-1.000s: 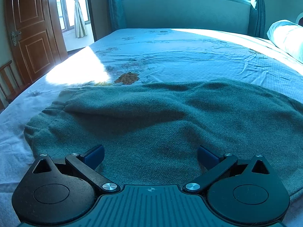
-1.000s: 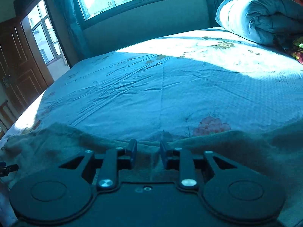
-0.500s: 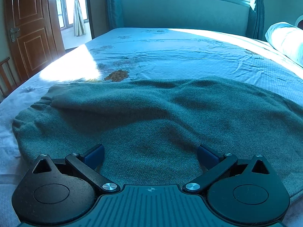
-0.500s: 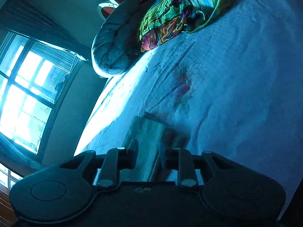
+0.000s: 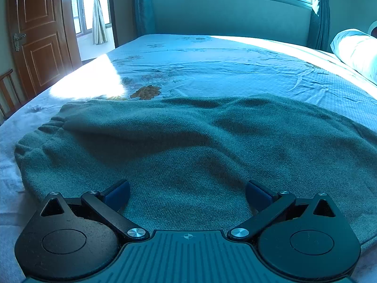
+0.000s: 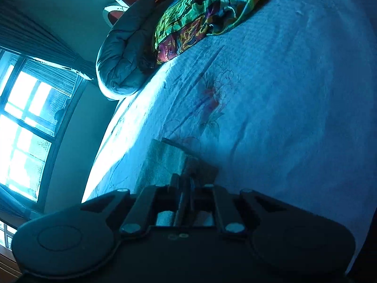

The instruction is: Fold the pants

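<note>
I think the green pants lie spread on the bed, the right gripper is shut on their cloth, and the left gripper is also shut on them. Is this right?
Not quite: the left gripper is open, its fingers wide apart above the pants, as the left wrist view shows. The pants do lie on the bed, and the right gripper is shut on their cloth.

The right claw (image 6: pixel 186 184), whose two fingers stood a little apart one second ago, is now pressed together on a folded edge of the grey-green knitted pants (image 6: pixel 165 162). Its view, level before, is now rolled strongly to one side, so the blue flowered bed sheet (image 6: pixel 271 99) runs diagonally. In the left wrist view the pants (image 5: pixel 188 146) lie a little lower and wider than one second ago.
</note>
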Demonstrator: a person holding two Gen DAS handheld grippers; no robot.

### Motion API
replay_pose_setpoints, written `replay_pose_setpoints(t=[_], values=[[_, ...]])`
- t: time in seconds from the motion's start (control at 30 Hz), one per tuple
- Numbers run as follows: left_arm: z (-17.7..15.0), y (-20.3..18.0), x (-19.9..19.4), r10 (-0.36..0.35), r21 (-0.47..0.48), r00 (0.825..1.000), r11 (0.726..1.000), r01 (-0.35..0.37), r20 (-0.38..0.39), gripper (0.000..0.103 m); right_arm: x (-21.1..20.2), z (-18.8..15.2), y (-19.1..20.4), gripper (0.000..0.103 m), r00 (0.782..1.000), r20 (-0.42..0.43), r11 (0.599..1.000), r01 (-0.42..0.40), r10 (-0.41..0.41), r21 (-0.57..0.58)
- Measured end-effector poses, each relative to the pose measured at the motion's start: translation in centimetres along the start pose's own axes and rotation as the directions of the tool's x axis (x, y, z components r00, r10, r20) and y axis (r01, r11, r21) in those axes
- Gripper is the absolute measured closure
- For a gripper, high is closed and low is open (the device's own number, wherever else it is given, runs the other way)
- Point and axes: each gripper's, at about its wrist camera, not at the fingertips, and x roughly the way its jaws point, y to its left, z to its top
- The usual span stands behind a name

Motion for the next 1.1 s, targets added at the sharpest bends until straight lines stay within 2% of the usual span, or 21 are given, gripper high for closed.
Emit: replay_pose_setpoints(t=[0.03,0.07,0.13,0.2,0.23,0.27,0.3,0.33,0.37,0.47,0.5,0.53,0.6,0.63,0.67,0.7,0.73,0.8,0.9,1.0,1.1], values=[[0.0,0.0,0.0,0.0,0.001,1.0,1.0,0.0,0.001,0.0,-0.2,0.0,-0.1,0.095,1.0,0.004,1.0,-0.007,0.007,0.002],[-0.1,0.0,-0.1,-0.003,0.001,1.0,1.0,0.003,0.0,0.0,-0.5,-0.1,0.1,0.084,1.0,0.015,1.0,-0.004,0.004,-0.008],[0.0,0.1,-0.3,-0.005,0.0,1.0,1.0,0.005,-0.003,0.0,-0.6,-0.2,0.5,0.07,0.999,0.024,0.999,0.025,-0.024,-0.027],[0.0,0.2,-0.8,-0.004,-0.011,1.0,1.0,0.004,-0.005,0.0,0.3,-0.1,0.7,0.067,0.999,-0.009,0.998,0.047,-0.048,-0.041],[-0.2,0.2,-1.1,-0.004,-0.015,1.0,1.0,0.004,-0.007,0.0,0.9,0.0,0.8,0.067,0.998,-0.02,0.997,0.054,-0.055,-0.051],[-0.4,0.3,-1.3,-0.004,-0.014,1.0,1.0,0.004,-0.011,0.0,1.4,0.1,1.2,0.076,0.998,-0.033,0.996,0.049,-0.051,-0.073],[-0.8,0.2,-1.7,0.002,-0.005,1.0,1.0,-0.002,-0.013,0.0,1.9,0.2,1.7,0.089,0.997,-0.046,0.993,0.064,-0.07,-0.103],[-1.1,0.2,-2.0,0.012,0.007,1.0,1.0,-0.012,-0.014,0.0,2.2,0.2,2.3,0.095,0.996,-0.048,0.989,0.068,-0.075,-0.132],[-1.4,0.1,-2.4,0.03,0.018,0.999,0.999,-0.03,-0.013,0.0,2.4,0.2,3.6,0.096,0.997,-0.044,0.981,0.053,-0.062,-0.188],[-1.7,0.0,-2.3,0.05,0.029,0.998,0.998,-0.05,-0.022,0.0,2.2,0.1,9.1,0.097,0.998,-0.051,0.936,-0.041,0.024,-0.351],[-1.7,0.3,-2.0,0.042,0.011,0.999,0.999,-0.042,-0.033,0.0,1.1,0.2,11.7,0.097,0.995,-0.036,0.909,-0.101,0.094,-0.405],[-1.7,0.5,-1.8,0.035,-0.005,0.999,0.999,-0.035,-0.04,0.0,0.0,0.4,13.1,0.097,0.989,-0.023,0.891,-0.145,0.149,-0.43],[-1.5,0.7,-1.7,0.028,-0.015,0.998,0.999,-0.029,-0.05,0.0,-3.7,1.0,14.8,0.097,0.959,0.045,0.858,-0.229,0.28,-0.46],[-1.6,0.6,-1.6,0.029,-0.009,0.998,1.0,-0.029,-0.047,0.0,-4.7,1.2,14.4,0.097,0.952,0.075,0.858,-0.231,0.297,-0.459],[-1.8,0.6,-1.6,0.027,-0.008,0.999,1.0,-0.027,-0.041,0.0,-5.2,1.4,13.0,0.097,0.954,0.113,0.869,-0.199,0.277,-0.454],[-1.9,0.7,-1.7,0.02,-0.013,0.999,1.0,-0.02,-0.034,0.0,-4.3,1.6,10.2,0.097,0.97,0.12,0.903,-0.148,0.213,-0.403],[-2.0,0.7,-1.7,0.016,-0.018,0.999,1.0,-0.017,-0.029,0.0,-2.3,1.8,7.2,0.097,0.99,0.075,0.949,-0.09,0.118,-0.304],[-2.1,0.7,-1.6,0.016,-0.006,1.0,1.0,-0.016,-0.026,0.0,0.8,1.6,1.9,0.097,1.0,-0.012,0.992,0.026,-0.028,-0.127],[-2.1,0.8,-1.7,0.008,0.0,1.0,1.0,-0.008,-0.029,0.0,0.7,0.0,-0.6,0.097,1.0,0.008,0.999,0.009,-0.008,-0.045],[-2.0,1.0,-1.6,-0.001,0.003,1.0,1.0,0.001,-0.031,0.0,0.3,0.1,1.0,0.097,1.0,0.02,0.995,0.022,-0.021,-0.095],[-2.1,0.9,-1.7,-0.001,0.003,1.0,1.0,0.001,-0.028,0.0,-0.8,0.7,3.3,0.097,0.999,0.036,0.988,-0.026,0.032,-0.153]])
